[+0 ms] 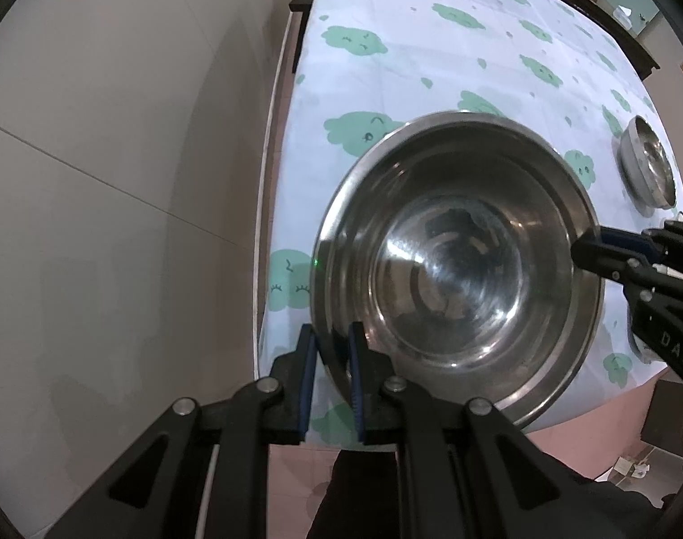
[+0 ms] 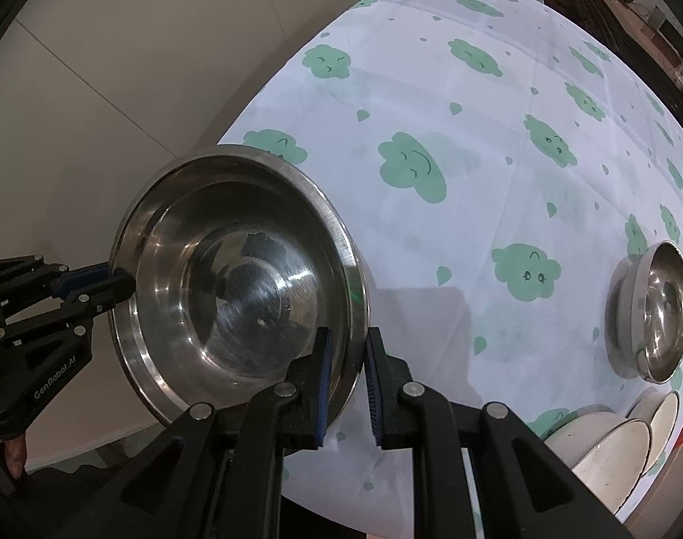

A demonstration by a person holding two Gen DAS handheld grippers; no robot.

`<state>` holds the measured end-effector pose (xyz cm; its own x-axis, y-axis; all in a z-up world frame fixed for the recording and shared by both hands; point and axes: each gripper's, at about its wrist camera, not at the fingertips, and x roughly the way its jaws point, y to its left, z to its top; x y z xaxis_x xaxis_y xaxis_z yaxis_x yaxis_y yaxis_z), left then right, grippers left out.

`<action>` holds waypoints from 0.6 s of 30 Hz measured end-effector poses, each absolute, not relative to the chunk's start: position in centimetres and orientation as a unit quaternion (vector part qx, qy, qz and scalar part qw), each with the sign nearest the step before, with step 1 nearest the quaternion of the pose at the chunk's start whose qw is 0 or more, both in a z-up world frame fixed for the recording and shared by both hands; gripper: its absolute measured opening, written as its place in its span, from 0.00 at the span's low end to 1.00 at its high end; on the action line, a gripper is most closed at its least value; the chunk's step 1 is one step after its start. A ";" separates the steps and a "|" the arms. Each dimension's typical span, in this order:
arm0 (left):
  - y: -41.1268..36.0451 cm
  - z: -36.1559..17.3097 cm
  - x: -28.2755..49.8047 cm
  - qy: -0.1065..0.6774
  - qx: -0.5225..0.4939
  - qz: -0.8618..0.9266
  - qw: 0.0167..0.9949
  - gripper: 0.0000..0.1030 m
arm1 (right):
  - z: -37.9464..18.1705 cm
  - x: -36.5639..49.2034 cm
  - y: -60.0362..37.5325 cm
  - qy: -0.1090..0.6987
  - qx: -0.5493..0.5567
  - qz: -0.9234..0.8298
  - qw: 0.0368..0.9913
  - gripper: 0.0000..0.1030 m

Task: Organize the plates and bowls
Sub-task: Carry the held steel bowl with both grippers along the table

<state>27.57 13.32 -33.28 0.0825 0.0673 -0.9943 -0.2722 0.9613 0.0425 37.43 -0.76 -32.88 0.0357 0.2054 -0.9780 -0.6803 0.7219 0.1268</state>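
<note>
Both tools are clamped on the rim of the steel bowl (image 1: 458,265), the left tool (image 1: 332,350) on one side, the right tool (image 2: 346,361) opposite, over the near corner of the desk (image 2: 453,103). A second bowl (image 2: 660,314) sits well apart, with white plates (image 2: 610,444) near it.

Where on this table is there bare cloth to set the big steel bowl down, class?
Free: the wide tablecloth stretch beyond the big steel bowl, and the strip between it and the small steel bowl stack. Crowded: the near right corner, where white bowls sit.
</note>
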 end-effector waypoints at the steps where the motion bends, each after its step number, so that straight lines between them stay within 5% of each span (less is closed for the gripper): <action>1: 13.3 -33.3 27.6 0.668 -0.076 0.116 0.732 0.11 | -32.9 37.5 -0.8 0.616 -0.192 0.319 0.694 0.16; 18: 13.2 -33.3 27.6 0.664 -0.075 0.118 0.734 0.11 | -33.1 37.1 -0.8 0.605 -0.197 0.319 0.702 0.16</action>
